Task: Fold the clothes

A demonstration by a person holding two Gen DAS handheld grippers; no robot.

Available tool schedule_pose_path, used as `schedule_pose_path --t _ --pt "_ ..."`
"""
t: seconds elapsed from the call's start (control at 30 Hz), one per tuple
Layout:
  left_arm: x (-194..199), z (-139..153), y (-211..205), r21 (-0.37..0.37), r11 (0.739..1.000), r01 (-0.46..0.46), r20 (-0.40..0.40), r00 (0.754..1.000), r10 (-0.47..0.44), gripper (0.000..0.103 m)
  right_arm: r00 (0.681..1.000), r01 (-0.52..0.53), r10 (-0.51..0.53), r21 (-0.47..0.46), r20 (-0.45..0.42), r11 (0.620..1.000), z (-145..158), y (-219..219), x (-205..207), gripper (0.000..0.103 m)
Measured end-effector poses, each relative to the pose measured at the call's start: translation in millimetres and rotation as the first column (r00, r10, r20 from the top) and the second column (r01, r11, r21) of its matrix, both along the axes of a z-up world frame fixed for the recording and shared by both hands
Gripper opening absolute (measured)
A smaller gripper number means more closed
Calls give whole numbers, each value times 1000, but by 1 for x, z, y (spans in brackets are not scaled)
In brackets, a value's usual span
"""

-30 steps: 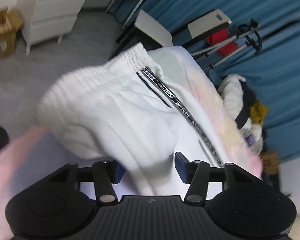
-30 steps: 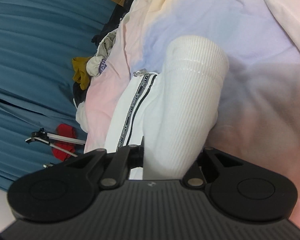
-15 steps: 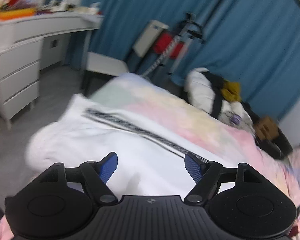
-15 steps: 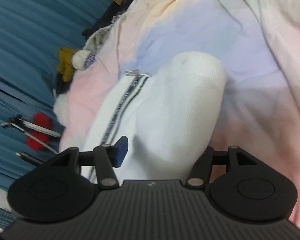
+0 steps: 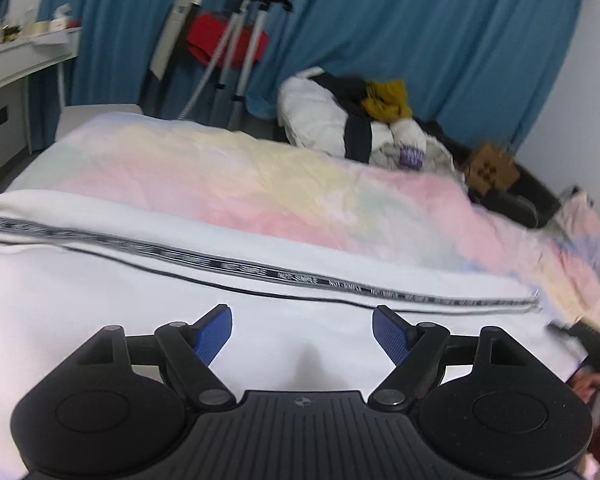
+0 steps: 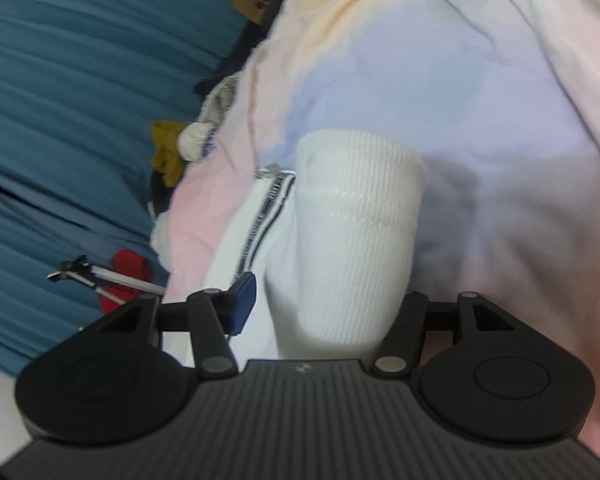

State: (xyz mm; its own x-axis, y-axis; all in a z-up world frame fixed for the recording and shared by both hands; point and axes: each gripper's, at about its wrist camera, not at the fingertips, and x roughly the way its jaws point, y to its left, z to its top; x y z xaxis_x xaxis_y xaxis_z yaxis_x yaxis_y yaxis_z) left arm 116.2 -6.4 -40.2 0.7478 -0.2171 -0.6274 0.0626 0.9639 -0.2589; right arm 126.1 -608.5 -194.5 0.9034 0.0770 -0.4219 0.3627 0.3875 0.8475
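Just ahead of the left gripper (image 5: 302, 330), white trousers (image 5: 100, 300) lie spread flat on the bed (image 5: 228, 176). Its jaws have just been opening and stand wide apart over the cloth, both blue pads (image 5: 388, 334) bare, nothing gripped. A little beyond the pads, a black lettered stripe (image 5: 300, 278) runs across the trousers from left to right. Past the trousers the pastel bedcover stretches away. At the bed's far edge, ahead and to the right, sits a pile of clothes (image 5: 352, 120), white, black and mustard. Behind everything hangs a blue curtain (image 5: 420, 32), with a metal stand (image 5: 240, 40) and something red against it to the left.

Between the jaws of the right gripper (image 6: 324, 312) lies the ribbed white cuff (image 6: 356, 232) of the trousers, reaching forward. These jaws have also just been opening; the left pad (image 6: 244, 300) stands clear of the cloth, while the right one is hidden behind the cuff, so the grip looks released. Left of the cuff the stripe (image 6: 268, 208) runs back toward the gripper. Further ahead lies the bedcover (image 6: 440, 92), and far to the left the curtain (image 6: 80, 80).
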Motion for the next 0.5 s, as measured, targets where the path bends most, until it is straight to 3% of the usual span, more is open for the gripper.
schedule_pose_path --t 0.07,0.23,0.37,0.5 --pt "8 -14 -11 27 1000 14 -8 1000 -14 79 1000 -1 1 -11 28 1000 1 -1 2 59" --pt "23 -46 -26 124 992 15 -39 999 -10 79 999 -11 8 -59 -44 998 -8 -1 14 54" --pt "29 -61 -28 201 980 11 -41 999 -3 79 997 -5 -4 -117 -81 993 -2 1 18 36" --pt "27 -69 -33 257 966 13 -28 1000 -6 79 996 10 -23 -144 -91 990 4 1 17 27"
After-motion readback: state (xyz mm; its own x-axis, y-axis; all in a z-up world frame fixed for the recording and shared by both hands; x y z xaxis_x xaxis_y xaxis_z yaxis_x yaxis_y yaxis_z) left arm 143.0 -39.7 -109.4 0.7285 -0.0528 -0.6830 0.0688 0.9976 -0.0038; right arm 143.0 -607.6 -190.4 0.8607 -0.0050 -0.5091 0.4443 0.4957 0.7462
